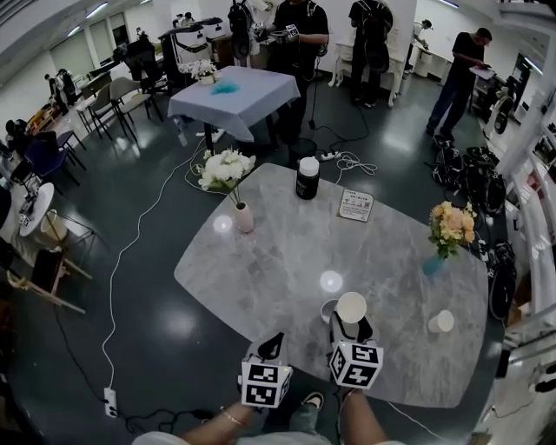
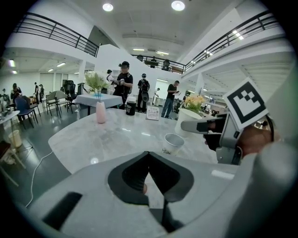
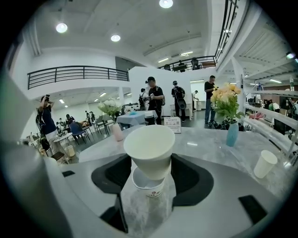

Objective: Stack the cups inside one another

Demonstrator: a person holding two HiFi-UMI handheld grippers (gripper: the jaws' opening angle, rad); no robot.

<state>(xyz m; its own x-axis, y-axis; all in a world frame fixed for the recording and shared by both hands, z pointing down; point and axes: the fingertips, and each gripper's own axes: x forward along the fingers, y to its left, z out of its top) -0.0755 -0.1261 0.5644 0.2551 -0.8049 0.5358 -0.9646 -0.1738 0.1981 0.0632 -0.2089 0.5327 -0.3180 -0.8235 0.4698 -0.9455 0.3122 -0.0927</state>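
White cup (image 3: pixel 150 148) is gripped in the right gripper's (image 1: pixel 347 328) jaws, above a second cup (image 3: pixel 148 185) on the marble tabletop (image 1: pixel 287 261). The left gripper's (image 1: pixel 271 348) jaws are closed on nothing. A third cup (image 1: pixel 443 322) stands well apart.

**Bright hall, lit from above; heavy fisheye bend.**
Round ceiling lamps (image 2: pixel 178 5) pour even white light down, leaving pale glare spots (image 1: pixel 330 281) on the grey worktop (image 1: pixel 287 243) and sheen on the dark glossy floor (image 1: pixel 148 295). Shadows are faint and soft. Straight lines bow toward the edges, and both gripper views fade to black corners. Close to the lens, the left tongs (image 2: pixel 148 155) and right tongs (image 3: pixel 149 173) look soft; the white cup (image 3: pixel 149 146) is slightly washed out.
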